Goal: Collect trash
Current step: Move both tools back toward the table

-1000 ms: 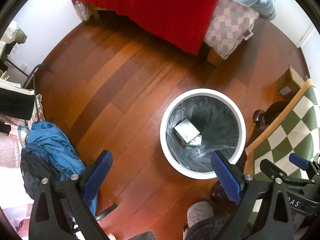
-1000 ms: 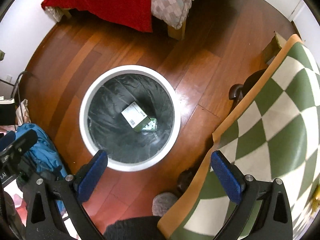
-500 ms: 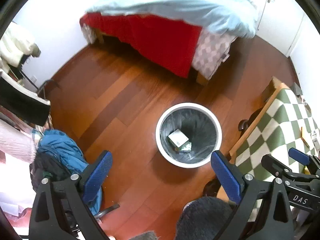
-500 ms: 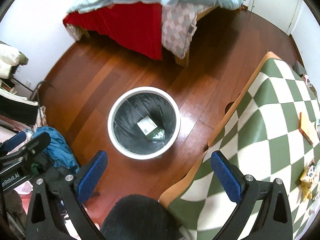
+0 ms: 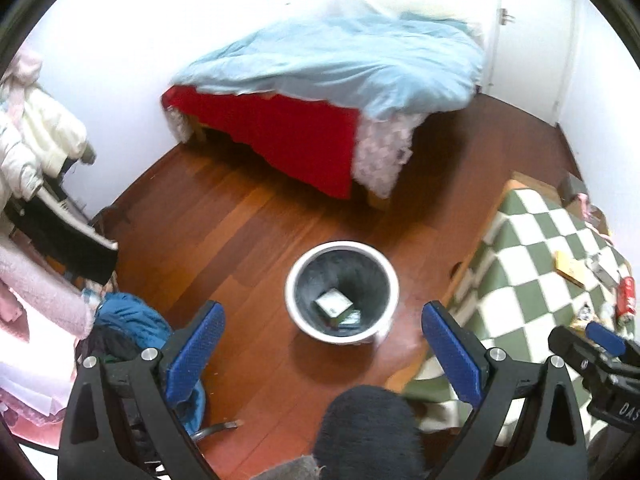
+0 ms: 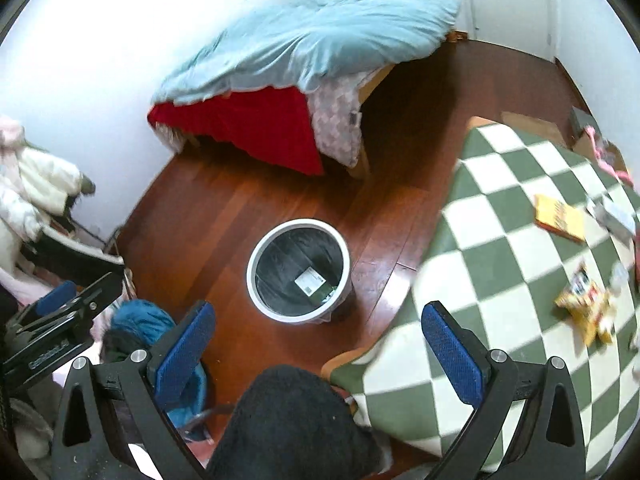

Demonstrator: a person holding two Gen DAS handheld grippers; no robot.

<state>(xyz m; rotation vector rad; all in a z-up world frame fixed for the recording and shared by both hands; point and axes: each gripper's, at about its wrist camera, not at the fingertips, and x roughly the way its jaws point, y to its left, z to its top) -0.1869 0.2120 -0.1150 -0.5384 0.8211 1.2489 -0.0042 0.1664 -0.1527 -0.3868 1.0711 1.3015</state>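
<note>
Trash is split between 2 spots right now: a white-labelled box (image 5: 334,303) already sits at the bottom of the round white bin with the black liner (image 5: 304,266) on the wooden floor, and more waits on the green-and-white checkered tablecloth (image 5: 520,264).

Left wrist view: the left gripper (image 5: 322,350) hangs high above the floor, tilted down toward the bin, blue pads spread wide with nothing between them. On the cloth I can make out a yellow flat packet (image 5: 568,266) and a red can (image 5: 626,294).

Right wrist view: the right gripper (image 6: 318,346) is also spread and empty, held high over the table edge, a dark-clothed knee (image 6: 288,420) below it. A yellow flat box (image 6: 560,216) and a crumpled yellow snack wrapper (image 6: 588,308) lie well apart from the bin (image 6: 260,252).

My guess for doing this well: swing right, come down over the wrapper, pinch the bunched middle so it doesn't slip out.
</note>
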